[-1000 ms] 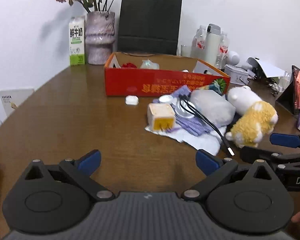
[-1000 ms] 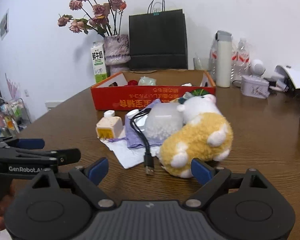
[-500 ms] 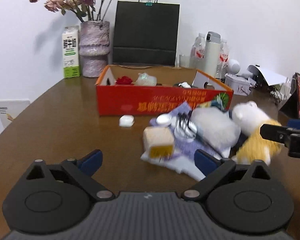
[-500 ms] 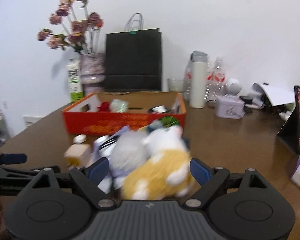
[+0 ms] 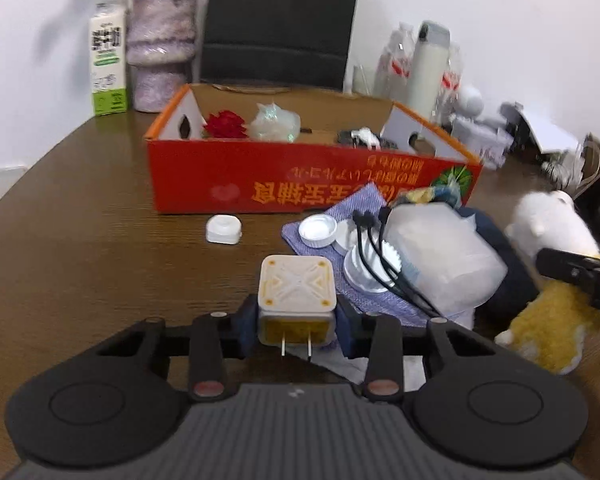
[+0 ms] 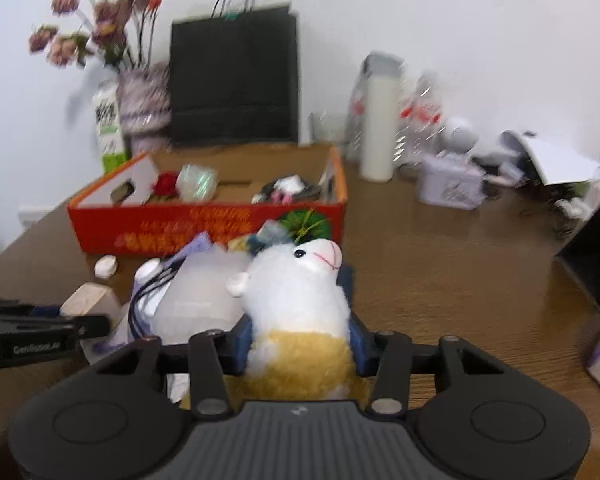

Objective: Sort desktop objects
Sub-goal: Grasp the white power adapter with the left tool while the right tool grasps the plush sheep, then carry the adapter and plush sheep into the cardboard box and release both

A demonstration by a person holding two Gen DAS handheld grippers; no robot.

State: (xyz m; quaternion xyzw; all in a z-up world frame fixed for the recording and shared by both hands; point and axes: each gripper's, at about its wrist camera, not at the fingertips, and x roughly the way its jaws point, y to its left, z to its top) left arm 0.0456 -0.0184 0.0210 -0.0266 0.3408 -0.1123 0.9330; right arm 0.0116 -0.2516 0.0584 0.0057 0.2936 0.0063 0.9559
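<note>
Now left tool (image 5: 297, 326) pinches charger (image 5: 297, 300), right tool (image 6: 300, 340) pinches plush (image 6: 300, 312), box (image 5: 260, 184) just behind.

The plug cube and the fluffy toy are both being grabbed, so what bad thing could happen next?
1. The black cable lies just beside the plug cube held by the left gripper; lifting might snag it and drag the bottle caps.
2. The right gripper squeezes the plush toy on soft fur, so it might slip.
3. The toy leans against the frosted bag, which may shift.
</note>
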